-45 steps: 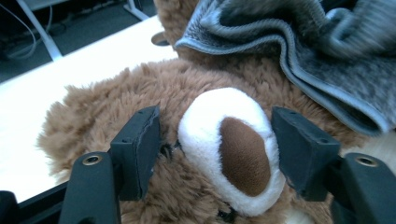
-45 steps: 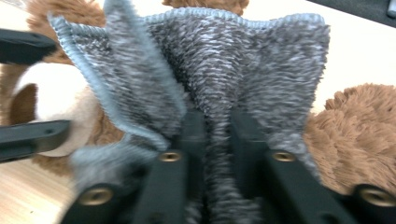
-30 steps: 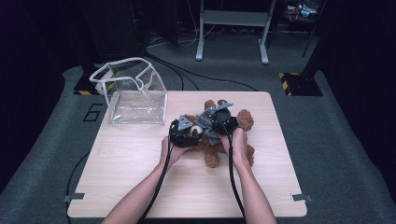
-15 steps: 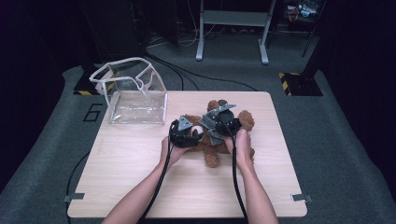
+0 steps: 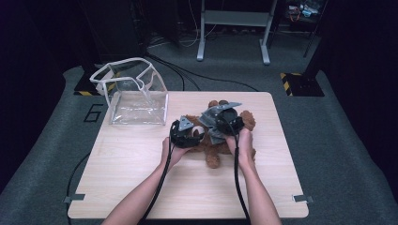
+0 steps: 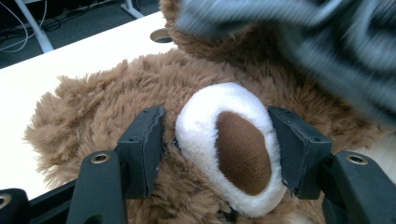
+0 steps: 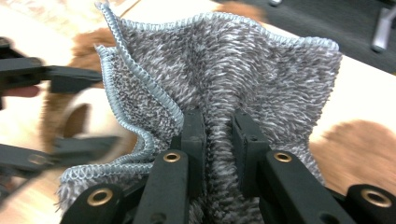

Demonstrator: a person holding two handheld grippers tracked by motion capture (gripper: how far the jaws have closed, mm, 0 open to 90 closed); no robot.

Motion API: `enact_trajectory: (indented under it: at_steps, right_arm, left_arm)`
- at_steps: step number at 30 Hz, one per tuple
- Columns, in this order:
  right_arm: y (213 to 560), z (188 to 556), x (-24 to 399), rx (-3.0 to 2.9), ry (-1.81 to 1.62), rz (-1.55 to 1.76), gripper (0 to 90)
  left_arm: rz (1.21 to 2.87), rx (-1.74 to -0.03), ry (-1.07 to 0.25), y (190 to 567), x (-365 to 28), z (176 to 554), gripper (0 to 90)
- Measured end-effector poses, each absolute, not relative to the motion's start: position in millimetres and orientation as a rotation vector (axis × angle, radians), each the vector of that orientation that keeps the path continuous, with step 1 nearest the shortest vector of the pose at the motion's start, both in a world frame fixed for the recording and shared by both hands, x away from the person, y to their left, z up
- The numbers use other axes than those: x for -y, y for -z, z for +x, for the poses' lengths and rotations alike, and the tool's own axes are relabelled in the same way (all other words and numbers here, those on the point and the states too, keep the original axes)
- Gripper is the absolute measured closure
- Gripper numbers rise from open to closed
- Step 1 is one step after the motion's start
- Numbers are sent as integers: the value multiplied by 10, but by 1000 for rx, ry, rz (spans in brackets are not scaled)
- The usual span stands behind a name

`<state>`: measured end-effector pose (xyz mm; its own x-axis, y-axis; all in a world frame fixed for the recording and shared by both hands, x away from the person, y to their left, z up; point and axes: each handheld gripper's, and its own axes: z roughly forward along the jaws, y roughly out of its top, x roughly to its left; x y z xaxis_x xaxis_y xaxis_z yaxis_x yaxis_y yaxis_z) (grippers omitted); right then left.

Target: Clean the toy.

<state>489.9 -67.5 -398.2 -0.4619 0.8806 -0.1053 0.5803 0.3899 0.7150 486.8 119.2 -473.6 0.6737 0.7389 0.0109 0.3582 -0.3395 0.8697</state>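
1. The right gripper (image 7: 217, 126) had its jaws clamped together on a fold of the grey cloth (image 7: 224, 65), pinched tight between the two pads, with the rest of the cloth fanning out above them.
2. The left gripper (image 6: 217, 144) had its jaws set on either side of the teddy bear's (image 6: 140, 88) white snout (image 6: 229, 140); both pads lay against the snout's sides, holding it.
3. In the high view the left gripper (image 5: 187, 132) and the right gripper (image 5: 224, 121) sat just beside each other over the brown bear (image 5: 213, 145), which lay on the wooden table (image 5: 141, 173) right of its middle, with the grey cloth (image 5: 213, 126) draped over its upper body.
4. Compared with a second earlier, the bear lay in the same place, the left gripper held the same spot, and the right gripper with the cloth had barely shifted.
5. A clear plastic bag (image 5: 133, 93) stood open at the table's far left corner, well apart from the bear, unmoved.
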Motion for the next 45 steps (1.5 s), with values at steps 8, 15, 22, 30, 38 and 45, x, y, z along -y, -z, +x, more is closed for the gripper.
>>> enact_trajectory:
  at_steps: [8, 15, 22, 30, 38, 45]
  right_arm:
    - [4161, 4966, 806, -2175, -783, 1296, 776]
    - [4131, 4894, 1186, -2089, -761, 1373, 775]
    - [4053, 4703, 1182, -2090, -835, 1338, 774]
    - [4216, 4874, 1133, -2108, -740, 1363, 779]
    - [4242, 4943, 1152, -2100, -714, 1401, 780]
    - [4263, 4998, 1156, -2090, -731, 1420, 781]
  left_arm:
    - [1951, -849, -519, 4742, -1185, 4865, 394]
    - [1954, -853, -508, 4736, -1189, 4879, 395]
    - [1940, -866, -487, 4739, -1203, 4929, 395]
    - [1950, -838, -562, 4678, -1148, 4878, 358]
    - [1944, -799, -583, 4550, -1159, 4784, 321]
    - [1962, -851, -566, 4675, -1160, 4853, 405]
